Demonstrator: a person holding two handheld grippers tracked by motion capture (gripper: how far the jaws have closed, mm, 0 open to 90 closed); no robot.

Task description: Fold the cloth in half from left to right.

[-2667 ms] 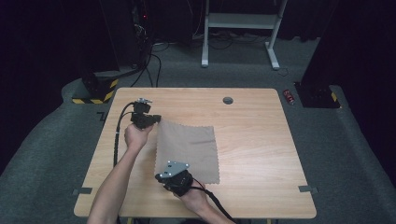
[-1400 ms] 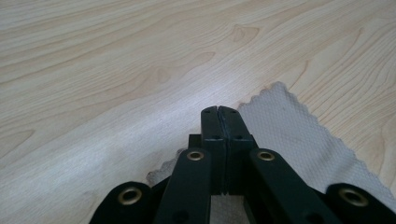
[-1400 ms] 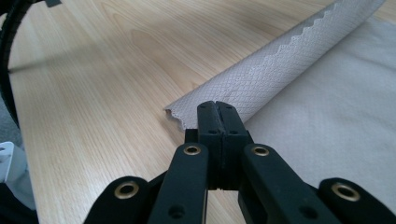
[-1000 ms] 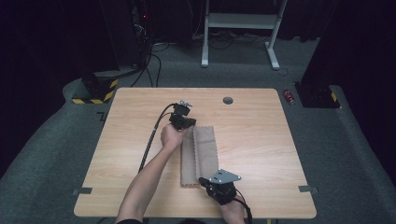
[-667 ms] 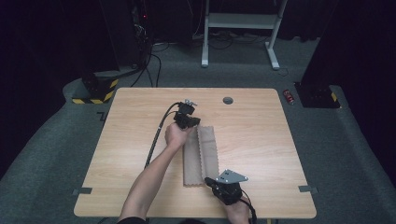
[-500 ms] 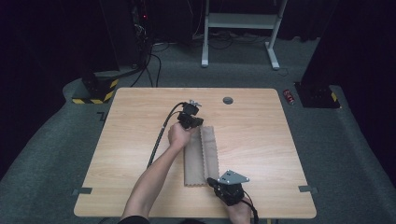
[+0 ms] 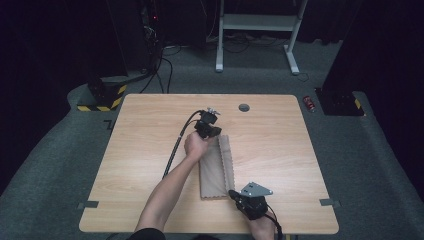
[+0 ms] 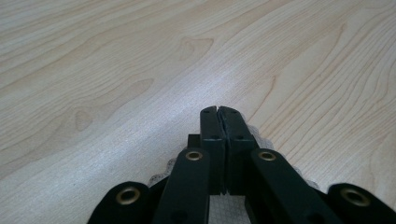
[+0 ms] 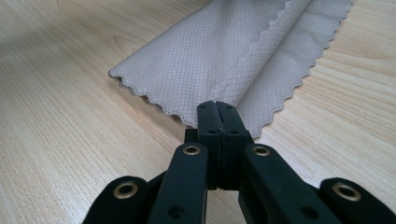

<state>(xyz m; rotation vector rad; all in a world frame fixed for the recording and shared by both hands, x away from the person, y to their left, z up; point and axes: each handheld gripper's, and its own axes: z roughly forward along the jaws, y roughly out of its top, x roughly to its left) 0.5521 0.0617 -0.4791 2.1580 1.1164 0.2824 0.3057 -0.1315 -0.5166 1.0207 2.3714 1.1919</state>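
Nearest the camera, the right gripper (image 7: pixel 234 194) pinches the near end of a taupe waffle-weave cloth (image 7: pixel 216 169), jaws closed on the scalloped hem where the folded-over layer meets the one beneath, as the right gripper view shows of the cloth (image 9: pixel 243 56) and the gripper (image 9: pixel 217 105). Farther up, the left gripper (image 7: pixel 214 134) holds the far end, its jaws pressed together over a sliver of scalloped edge in the left gripper view (image 8: pixel 218 110) (most of the fabric lies hidden beneath the tool there). The cloth lies as a narrow lengthwise strip near the middle of the table, a band of the lower layer showing along its right side. To finish the fold cleanly, both ends should probably travel together at one height, the fabric kept lightly taut between them so the pinked edges meet evenly; releasing one end first would likely let the top layer skew. Underneath is a pale wood-grain table (image 7: pixel 280 135), with a round cable grommet (image 7: pixel 243 107) near its far edge. Beyond it, grey carpet, a yellow-and-black striped base (image 7: pixel 102 97) at far left, a small red can-like object (image 7: pixel 310 103) at far right, and a white frame (image 7: pixel 260 30) stand against a dark room.
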